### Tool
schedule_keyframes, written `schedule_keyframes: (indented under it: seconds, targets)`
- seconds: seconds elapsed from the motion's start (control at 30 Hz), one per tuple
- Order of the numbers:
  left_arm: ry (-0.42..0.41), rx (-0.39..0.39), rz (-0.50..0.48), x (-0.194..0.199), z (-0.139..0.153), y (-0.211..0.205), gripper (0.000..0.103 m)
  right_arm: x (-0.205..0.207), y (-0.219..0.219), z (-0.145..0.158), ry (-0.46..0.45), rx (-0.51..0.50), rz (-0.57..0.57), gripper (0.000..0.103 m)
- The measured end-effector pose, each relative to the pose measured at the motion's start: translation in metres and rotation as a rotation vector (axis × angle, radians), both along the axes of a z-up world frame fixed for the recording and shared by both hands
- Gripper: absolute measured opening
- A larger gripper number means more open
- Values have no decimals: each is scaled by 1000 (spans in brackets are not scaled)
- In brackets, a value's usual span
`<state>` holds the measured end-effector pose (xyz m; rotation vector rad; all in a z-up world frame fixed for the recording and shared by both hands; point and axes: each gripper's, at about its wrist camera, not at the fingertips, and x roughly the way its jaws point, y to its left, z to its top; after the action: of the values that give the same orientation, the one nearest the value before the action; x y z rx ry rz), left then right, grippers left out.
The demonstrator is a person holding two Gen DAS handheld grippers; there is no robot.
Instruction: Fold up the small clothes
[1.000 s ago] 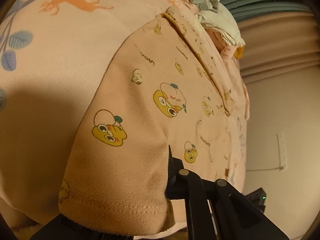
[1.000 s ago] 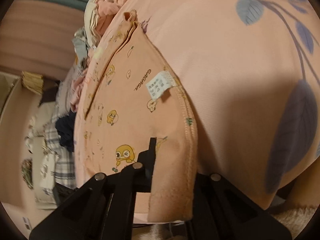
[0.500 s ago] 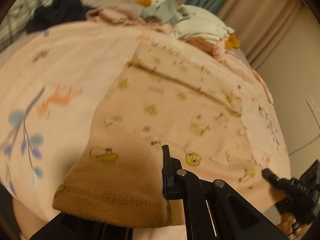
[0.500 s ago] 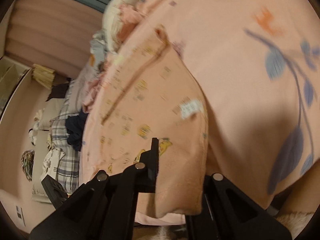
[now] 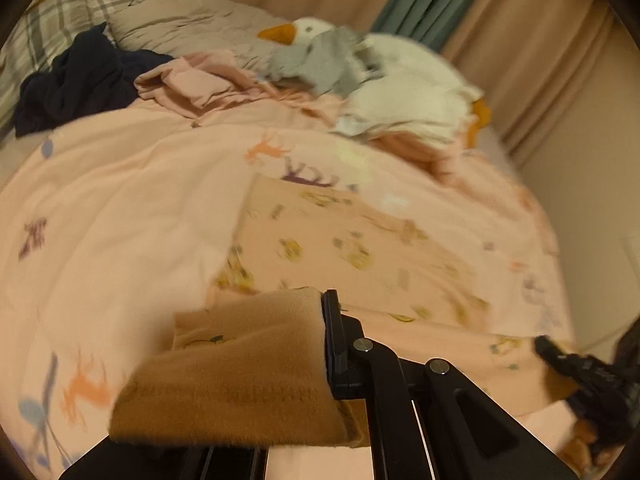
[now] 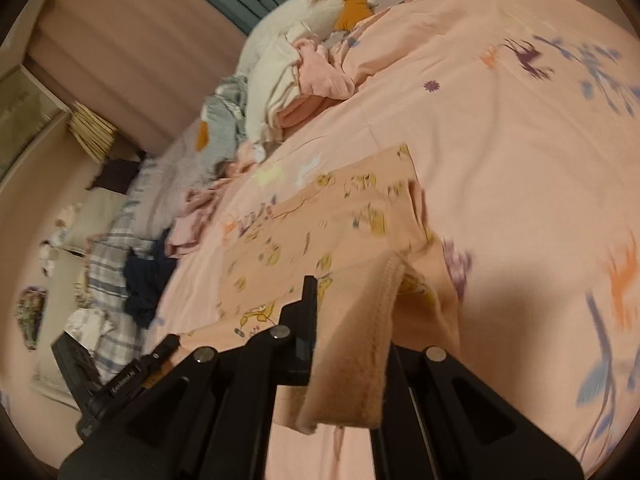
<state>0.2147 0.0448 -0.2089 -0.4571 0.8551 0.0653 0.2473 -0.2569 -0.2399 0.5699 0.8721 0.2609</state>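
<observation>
Fabric is pinched in both tools: the left gripper (image 5: pixel 320 364) has its jaws closed on a hem corner of the small peach shirt (image 5: pixel 352 248), the cloth draping over the fingers toward the lower left of the left wrist view, and the right gripper (image 6: pixel 352 344) is likewise clamped on a seamed edge of the same shirt, which folds over its fingers at lower centre of the right wrist view. The rest of the shirt stretches away from both sets of fingers toward the middle of each frame, lying partly on the pink printed duvet (image 5: pixel 120 200). Its long axis seems to run from the held edge up toward the far edge at mid-frame, so the coming fold looks to turn on carrying the pinched edge forward over the body of the shirt to meet that far edge. Each gripper shows at the lower edge of the other's view, right in the left view and left in the right, so the two hold one edge, neither clearly nearer the far edge. Beyond the shirt, at the top of both views, lies a loose heap of other clothes (image 5: pixel 400 104), white, grey and pink. No basket or box is visible; nothing is contained.
</observation>
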Motion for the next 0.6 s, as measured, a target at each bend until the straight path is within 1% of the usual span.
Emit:
schedule_keyframes:
  seconds: [0.07,0.13,0.2,0.27,0.33,0.4,0.43,0.47,0.53,0.6]
  targets:
    - [35,-15,-12,26,-11,5,4,40,7,-6,38,-62,22,2]
    - [78,-19,-8,58,-25,8,4,70,10,-14,76,-108,25,3]
    - [109,-12,-1,82,-36,10,4,102,12,-29,129,-132,32,3]
    - [138,26,-36,110,-47,7,4,127,13,-44,169,-155,28,2]
    - [178,52,-44,131,-56,4,4,151,12,-61,202,-167,17,3]
    - [209,11,-35,144,-69,10,4,164,11,-76,235,-178,13,2]
    - [232,-27,-29,149,-79,15,4,169,10,-84,252,-180,16,0]
    - [232,-72,-15,150,-87,21,4,171,9,-91,244,-169,20,0]
    - [191,-148,-23,146,-92,33,4,168,8,-90,208,-171,36,0]
    - [195,-182,-59,143,-90,40,4,168,6,-87,201,-160,69,2]
